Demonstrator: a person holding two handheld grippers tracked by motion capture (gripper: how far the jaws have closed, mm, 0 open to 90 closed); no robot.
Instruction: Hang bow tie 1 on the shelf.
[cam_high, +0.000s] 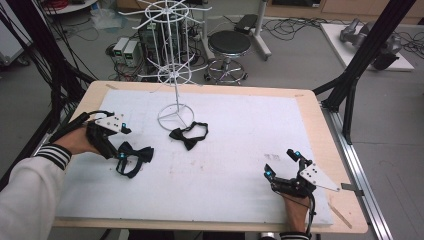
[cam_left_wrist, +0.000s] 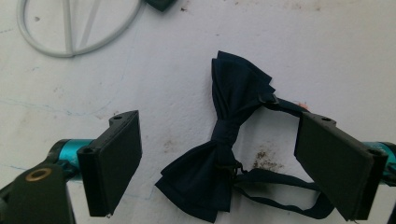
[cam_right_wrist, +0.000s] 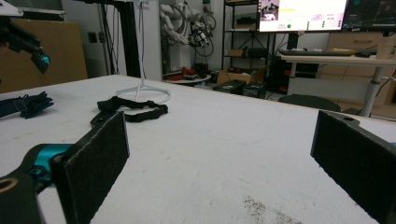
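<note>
Fabric: the near bow tie (cam_left_wrist: 224, 140) was dark navy cloth, judged light, soft and limp, likely to fold and droop once lifted.
Position of near bow tie: it lay flat on the white table cover (cam_high: 240, 150), between the jaws of the left gripper (cam_left_wrist: 219, 163), with its thin strap looped toward the right-hand jaw.
Suggested hold: the knot at the centre, where the layers were bunched and thickest, appeared the firmest place to pinch; the wings and strap would probably slip or trail.
Left claw: jaws stood wide apart on either side of the bow, closed on nothing.
Right claw: the right gripper (cam_high: 285, 167) rested low near the front right of the table, jaws spread wide, holding nothing.
Second bow tie: another bow tie (cam_high: 189, 134) lay just beside the ring base of the white wire stand (cam_high: 175, 75), well apart from the first.
Count, bow ties: two.
Count, stands: one, with no bow tie seen hanging on it.
Count, grippers: two, one in each hand.
</note>
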